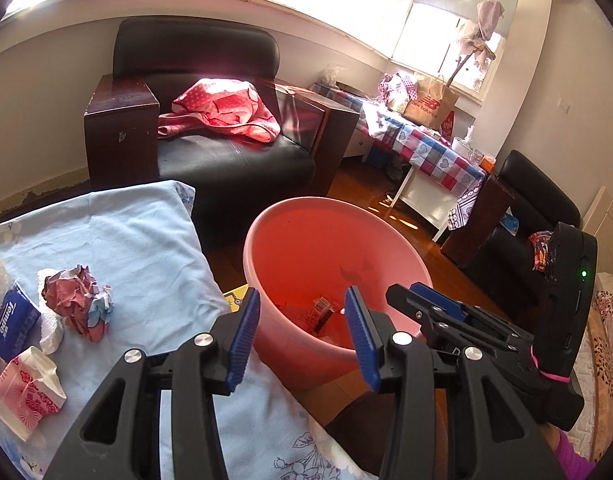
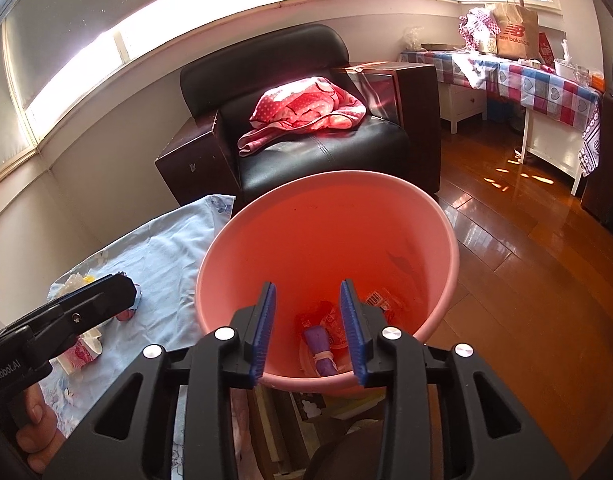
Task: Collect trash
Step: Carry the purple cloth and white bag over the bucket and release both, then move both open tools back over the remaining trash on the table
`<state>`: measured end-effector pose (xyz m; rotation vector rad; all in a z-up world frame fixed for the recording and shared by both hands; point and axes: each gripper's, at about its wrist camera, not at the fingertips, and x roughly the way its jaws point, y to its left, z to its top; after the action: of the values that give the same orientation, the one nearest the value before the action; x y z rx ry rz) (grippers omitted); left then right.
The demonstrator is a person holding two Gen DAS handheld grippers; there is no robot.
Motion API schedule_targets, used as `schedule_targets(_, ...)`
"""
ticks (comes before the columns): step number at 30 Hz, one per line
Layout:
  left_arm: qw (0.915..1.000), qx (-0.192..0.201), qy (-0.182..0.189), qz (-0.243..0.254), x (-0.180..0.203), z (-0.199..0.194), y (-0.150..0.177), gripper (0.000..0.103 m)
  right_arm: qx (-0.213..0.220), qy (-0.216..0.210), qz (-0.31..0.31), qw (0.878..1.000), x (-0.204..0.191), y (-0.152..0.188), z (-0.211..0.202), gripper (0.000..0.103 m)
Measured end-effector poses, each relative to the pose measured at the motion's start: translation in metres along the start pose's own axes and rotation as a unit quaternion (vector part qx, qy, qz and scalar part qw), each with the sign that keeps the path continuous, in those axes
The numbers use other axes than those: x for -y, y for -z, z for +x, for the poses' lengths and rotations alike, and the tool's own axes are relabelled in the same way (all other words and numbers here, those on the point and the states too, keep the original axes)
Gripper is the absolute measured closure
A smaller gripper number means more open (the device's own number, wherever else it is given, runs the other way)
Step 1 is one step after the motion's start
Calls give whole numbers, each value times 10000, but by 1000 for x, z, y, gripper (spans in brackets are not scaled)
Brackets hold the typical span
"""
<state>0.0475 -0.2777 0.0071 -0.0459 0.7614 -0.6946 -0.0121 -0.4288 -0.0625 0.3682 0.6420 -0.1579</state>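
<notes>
A pink bucket (image 1: 266,256) stands on the floor beside a table under a light blue cloth (image 1: 138,240); it also shows in the right wrist view (image 2: 326,240), with wrappers and a purple item (image 2: 322,350) at its bottom. On the cloth lie a crumpled pink paper ball (image 1: 76,296), a blue Tempo tissue pack (image 1: 12,324) and a pink-and-white paper cup (image 1: 24,396). My left gripper (image 1: 302,338) is open and empty at the bucket's near rim. My right gripper (image 2: 308,330) is open and empty above the bucket's mouth; it also shows in the left wrist view (image 1: 422,304).
A black armchair (image 1: 234,160) with a red polka-dot cloth (image 1: 222,112) stands behind the bucket. A table with a checkered cloth (image 2: 546,80) and a brown paper bag (image 2: 514,34) stands at the right. A second dark chair (image 1: 534,192) is right of the wooden floor (image 2: 526,260).
</notes>
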Motion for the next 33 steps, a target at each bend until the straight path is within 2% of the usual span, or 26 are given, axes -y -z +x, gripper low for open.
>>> schedule_targets(9,9984,370,-431,57,-29,-56,13,55,-62,-317,-316,9990,-35,8,-12,69)
schedule_targets(18,9905,542,-1243,-213,-85,-115,46,55,-354,-776,-769,9934,-89,27,-12,69)
schedule_targets(27,9769,458,-1992,-620,-140,-160,94,55,-624,-1286,-1287,9813,-148,45,-3,69)
schedule_targets(33,9708,222,-2232,-851,-166,-166,120,55,-872,-1550,-1607,9709,-179,60,4,69)
